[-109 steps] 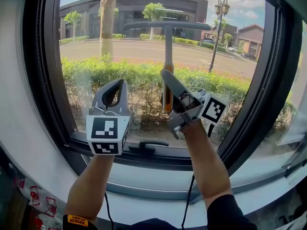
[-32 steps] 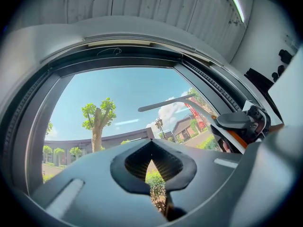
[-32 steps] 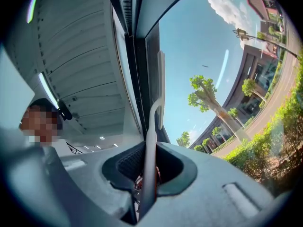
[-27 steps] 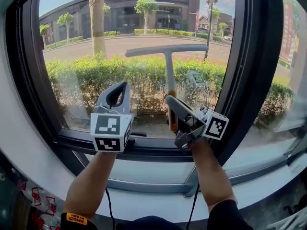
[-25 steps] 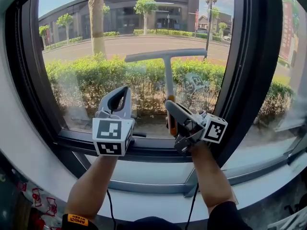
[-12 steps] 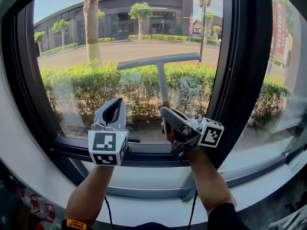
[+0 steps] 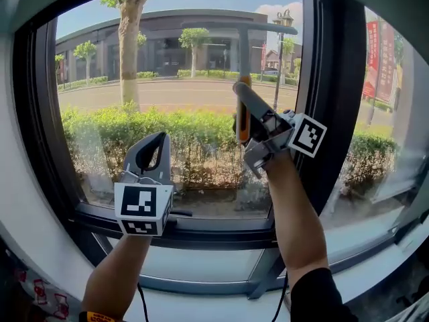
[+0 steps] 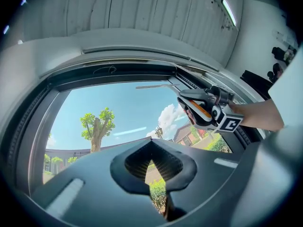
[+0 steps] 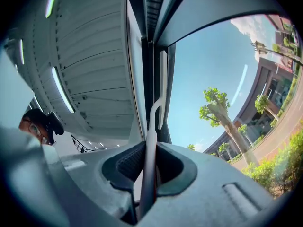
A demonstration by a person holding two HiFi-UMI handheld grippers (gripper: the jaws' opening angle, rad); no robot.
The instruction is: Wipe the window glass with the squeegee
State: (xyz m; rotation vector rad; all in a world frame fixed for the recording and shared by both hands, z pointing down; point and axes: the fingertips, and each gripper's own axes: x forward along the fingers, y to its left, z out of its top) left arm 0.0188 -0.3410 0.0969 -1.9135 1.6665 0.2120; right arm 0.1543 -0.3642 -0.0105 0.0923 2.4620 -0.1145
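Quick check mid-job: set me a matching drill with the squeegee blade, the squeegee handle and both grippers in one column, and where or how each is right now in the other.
Things:
1. squeegee blade
2. squeegee handle
3. left gripper
4. right gripper

States:
A. low near the bottom frame, shut, empty
B. raised, shut on the squeegee
C. orange, clamped between jaws
D. up by the top of the pane

Pairs: 1-D, 2-C, 3-A, 4-B
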